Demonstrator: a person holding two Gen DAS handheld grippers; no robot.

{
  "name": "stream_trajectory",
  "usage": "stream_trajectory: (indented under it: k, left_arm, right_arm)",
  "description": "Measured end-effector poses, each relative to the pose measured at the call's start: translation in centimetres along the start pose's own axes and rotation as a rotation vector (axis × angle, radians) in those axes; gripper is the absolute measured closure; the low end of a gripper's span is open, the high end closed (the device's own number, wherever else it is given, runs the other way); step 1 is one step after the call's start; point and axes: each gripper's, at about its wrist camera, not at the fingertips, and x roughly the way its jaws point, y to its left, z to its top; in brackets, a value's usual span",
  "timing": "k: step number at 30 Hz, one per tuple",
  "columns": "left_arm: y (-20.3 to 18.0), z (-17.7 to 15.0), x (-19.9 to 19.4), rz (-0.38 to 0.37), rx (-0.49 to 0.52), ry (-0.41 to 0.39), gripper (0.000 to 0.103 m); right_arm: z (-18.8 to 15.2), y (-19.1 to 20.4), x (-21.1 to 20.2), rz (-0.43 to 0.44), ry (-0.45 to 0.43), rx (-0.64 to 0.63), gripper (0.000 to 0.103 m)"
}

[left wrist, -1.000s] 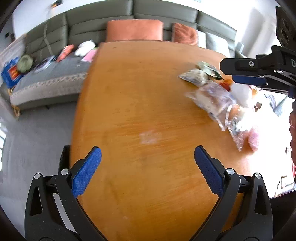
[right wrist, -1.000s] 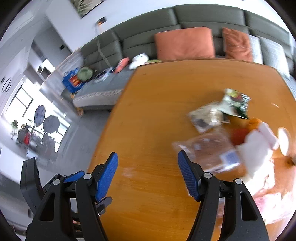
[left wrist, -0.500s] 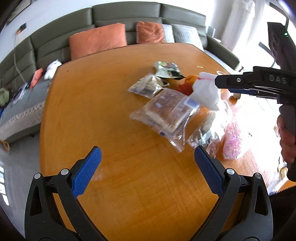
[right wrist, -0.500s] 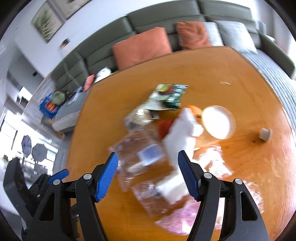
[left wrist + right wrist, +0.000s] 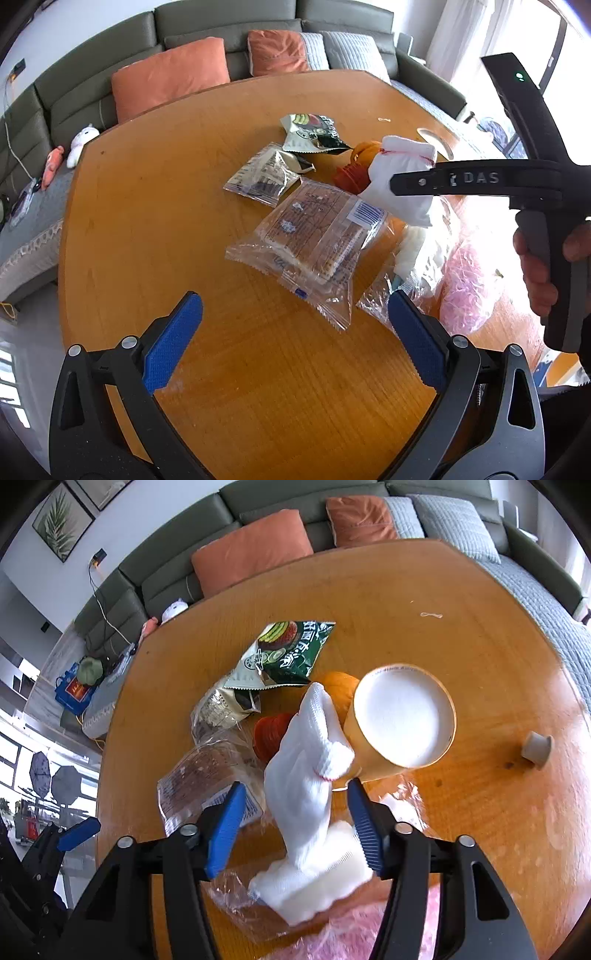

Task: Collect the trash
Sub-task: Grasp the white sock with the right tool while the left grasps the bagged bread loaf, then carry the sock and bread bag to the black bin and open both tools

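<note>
Loosely between right gripper [image 5: 295,823]: white sock [image 5: 306,775]

Counts: litter on one wooden table [image 5: 461,602], sofa behind.

Clear plastic packets: 3 – cracker pack [image 5: 314,236], small printed one [image 5: 264,177], crumpled one at near edge [image 5: 384,295]. Green snack bag [image 5: 286,653]: 1. White sock or cloth [image 5: 306,782]: 1, maybe a second white piece under it, can't separate. Paper cup [image 5: 402,716]: 1. Orange-red ribbed things [image 5: 271,734]: 2, partly hidden. Pink shredded bundle [image 5: 469,284]: 1. Small grey cap [image 5: 537,747]: 1. Sofa cushions: 2 orange [image 5: 170,74], 2 pale quilted [image 5: 354,48]. Soft toys on sofa seat: 2 [image 5: 81,142]. Grippers: 2, left gripper [image 5: 291,343], right gripper [image 5: 295,823]. Framed pictures on wall [image 5: 61,518]: 2.
</note>
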Motion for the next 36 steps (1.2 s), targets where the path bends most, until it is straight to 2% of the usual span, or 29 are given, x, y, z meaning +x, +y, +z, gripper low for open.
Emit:
stream_trajectory:
  k: [1, 2, 3, 9, 16, 20, 24, 29, 31, 36]
  left_arm:
    - [-0.1, 0.2, 0.2, -0.003, 0.008, 0.004, 0.006]
    - [-0.1, 0.5, 0.4, -0.006, 0.015, 0.007, 0.006]
    - [-0.2, 0.8, 0.7, -0.009, 0.025, 0.011, 0.006]
    - [-0.9, 3.0, 2.9, -0.037, 0.084, 0.043, 0.006]
    - [-1.8, 5.3, 7.0, -0.075, 0.181, 0.102, 0.006]
    - [-2.0, 5.8, 8.8, -0.094, 0.214, 0.101, 0.006]
    - [-1.5, 5.3, 9.4, -0.114, 0.196, 0.088, 0.007]
    - [0.0, 4.4, 8.8, -0.138, 0.111, 0.053, 0.024]
    - [0.7, 3.9, 8.3, -0.152, 0.068, 0.045, 0.027]
    - [1.5, 2.3, 6.5, -0.123, 0.02, 0.014, 0.029]
  right_arm:
    - [0.2, 0.0, 0.3, 0.006, 0.006, -0.003, 0.06]
    - [0.4, 0.1, 0.5, 0.014, 0.01, -0.005, 0.084]
    - [0.5, 0.0, 0.6, 0.03, 0.01, -0.001, 0.089]
    - [2.2, 0.4, -1.1, 0.115, -0.053, 0.016, 0.09]
    - [3.1, 0.0, -1.6, 0.15, -0.057, 0.05, 0.09]
    - [3.3, 0.0, -1.5, 0.149, -0.056, 0.058, 0.09]
    - [3.1, -0.1, -1.6, 0.147, -0.052, 0.06, 0.09]
    - [3.1, 0.6, -1.8, 0.151, -0.052, 0.052, 0.09]
    - [3.0, 1.0, -2.1, 0.153, -0.055, 0.04, 0.09]
    - [2.8, 2.3, -3.1, 0.161, -0.07, 0.01, 0.09]
